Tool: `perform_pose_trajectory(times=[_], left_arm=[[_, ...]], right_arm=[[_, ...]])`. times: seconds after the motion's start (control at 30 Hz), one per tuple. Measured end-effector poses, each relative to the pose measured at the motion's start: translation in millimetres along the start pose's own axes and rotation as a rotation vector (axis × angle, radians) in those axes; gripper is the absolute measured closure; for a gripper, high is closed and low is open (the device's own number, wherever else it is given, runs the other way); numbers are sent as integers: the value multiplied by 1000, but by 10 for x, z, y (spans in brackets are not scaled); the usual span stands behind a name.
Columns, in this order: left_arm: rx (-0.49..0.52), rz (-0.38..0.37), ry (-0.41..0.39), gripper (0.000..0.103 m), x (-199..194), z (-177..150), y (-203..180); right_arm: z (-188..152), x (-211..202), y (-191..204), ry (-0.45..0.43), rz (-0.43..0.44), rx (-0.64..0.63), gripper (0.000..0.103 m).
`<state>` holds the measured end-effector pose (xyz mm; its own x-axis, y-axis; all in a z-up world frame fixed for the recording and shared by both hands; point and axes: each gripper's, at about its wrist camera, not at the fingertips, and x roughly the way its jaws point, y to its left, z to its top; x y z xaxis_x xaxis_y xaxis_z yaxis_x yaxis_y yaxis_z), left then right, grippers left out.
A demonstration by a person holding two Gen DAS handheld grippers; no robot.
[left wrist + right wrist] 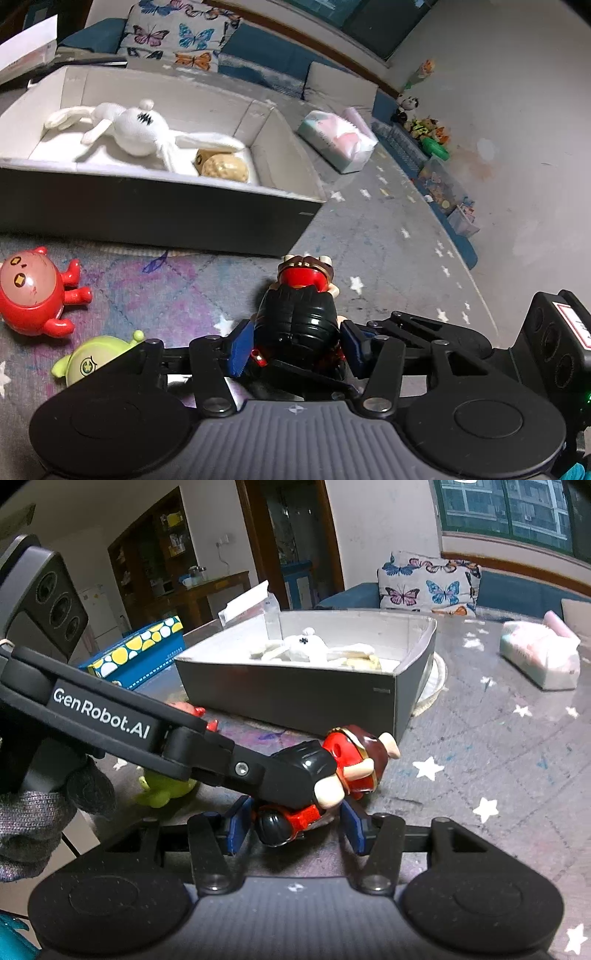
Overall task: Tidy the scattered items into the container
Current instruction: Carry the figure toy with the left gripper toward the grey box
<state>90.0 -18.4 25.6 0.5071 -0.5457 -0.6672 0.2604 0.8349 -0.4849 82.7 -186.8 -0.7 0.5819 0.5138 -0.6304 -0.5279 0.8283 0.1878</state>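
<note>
Resting on a star-patterned bench (pixel 388 229), a grey box (pixel 155 210) holds a white plush rabbit (pixel 136 129) and a tan round toy (pixel 225 168). Only the left view shows the red round toy (pixel 33 291) and the green one (pixel 94 363) whole; only the right view shows a blue spotted carton (pixel 140 650). A black-and-red figurine (pixel 299 314) lies before the box. The left tool (pixel 297 347) stands wide open around its body, pads apart from it. The right tool (pixel 295 829) brackets its lower end; grip unclear.

Green toy (pixel 96 360) half behind linkage
</note>
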Motion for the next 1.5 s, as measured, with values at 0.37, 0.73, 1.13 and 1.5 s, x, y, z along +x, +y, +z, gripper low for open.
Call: perform_pose_trajectory(times=[0.37,0.73,1.13,1.5], left_arm=[[54,1,-188,49,-526,514,-172],[-55,40,-207,50,-334,1216,358],[-181,38,-119,50,142,1365,882],[-261,5,-95,50,239,1321,1088]], right_arm=[[733,-222,155,-135,-26,-160,50],[1499,495,29,-93,1,-215,50],[1636,1280,-240,70,28,-180,50],[1570,1499,-210,145,25,-205,50]])
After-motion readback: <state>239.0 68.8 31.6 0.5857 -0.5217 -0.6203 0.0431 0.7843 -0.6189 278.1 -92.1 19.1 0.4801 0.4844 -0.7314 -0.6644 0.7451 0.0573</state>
